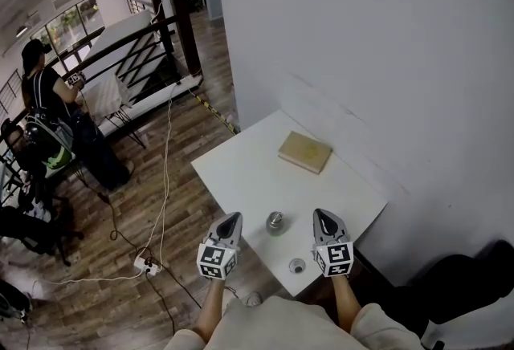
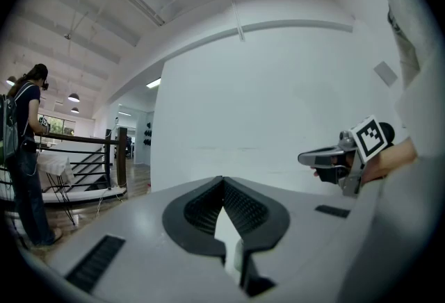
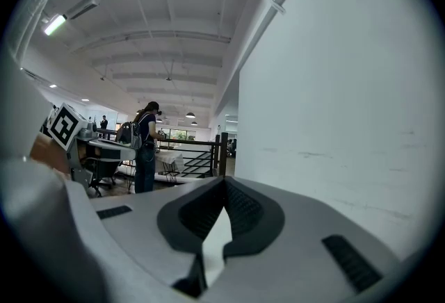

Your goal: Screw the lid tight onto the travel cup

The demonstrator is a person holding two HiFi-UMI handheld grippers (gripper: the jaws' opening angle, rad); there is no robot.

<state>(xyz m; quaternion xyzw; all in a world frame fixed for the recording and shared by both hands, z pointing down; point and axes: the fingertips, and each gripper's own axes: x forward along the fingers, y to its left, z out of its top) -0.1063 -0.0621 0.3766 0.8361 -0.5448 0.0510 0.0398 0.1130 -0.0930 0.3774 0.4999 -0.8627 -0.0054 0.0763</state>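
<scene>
A small metal travel cup [image 1: 275,222] stands upright near the front of the white table [image 1: 241,176]. Its round lid [image 1: 297,266] lies apart from it by the front edge, next to my right gripper. My left gripper [image 1: 234,217] hovers just left of the cup, shut and empty. My right gripper [image 1: 319,213] hovers just right of the cup, also shut and empty. Neither touches the cup or the lid. In the left gripper view the left gripper [image 2: 224,181] has its jaws together, and the right gripper [image 2: 325,156] shows at the right. The right gripper [image 3: 224,181] points at the white wall.
A flat tan block [image 1: 305,152] lies at the back of the table near the white wall [image 1: 361,35]. On the wooden floor to the left run cables and a power strip [image 1: 146,265]. A person with a backpack [image 1: 48,111] stands by a railing [image 1: 144,51].
</scene>
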